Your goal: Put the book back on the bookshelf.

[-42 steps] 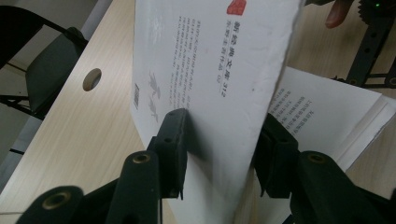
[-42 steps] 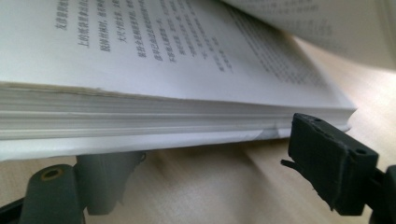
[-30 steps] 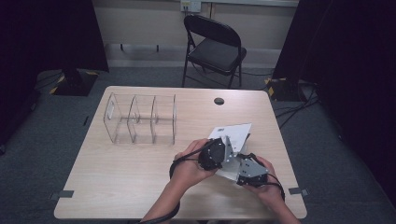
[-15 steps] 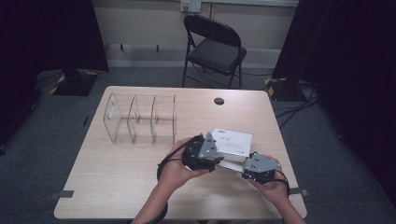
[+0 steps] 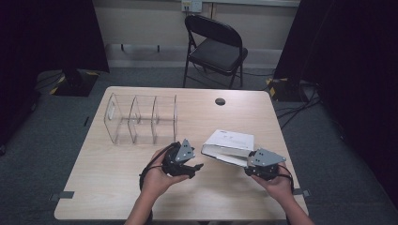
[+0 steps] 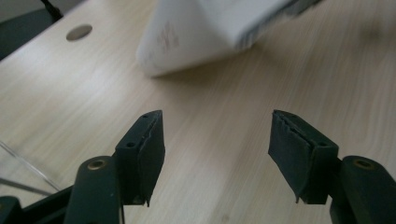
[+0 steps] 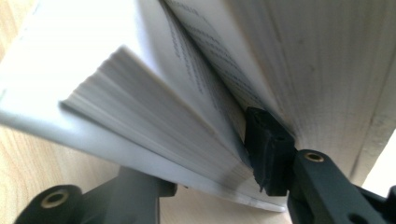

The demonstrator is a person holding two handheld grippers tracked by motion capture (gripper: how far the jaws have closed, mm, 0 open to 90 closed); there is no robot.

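Wooden table (image 5: 112,187) carried a book (image 5: 230,143), right gripper (image 7: 205,158) closing onto its pages; left gripper (image 6: 215,158) beside it opening, empty.

Book (image 5: 229,146) matt white paper; table (image 5: 112,178) pale wood-grain (likely laminate); organizer (image 5: 141,118) clear glossy plastic.

White book (image 5: 228,143) — tilted, pages seemingly fanning — near table's right edge.

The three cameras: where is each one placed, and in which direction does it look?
High view: above the person's side, facing forward and down on the table; both hands, left gripper, right gripper.
Left gripper view: along its open jaws toward the book.
Right gripper view: its jaws grip the book's pages.
All share the book.
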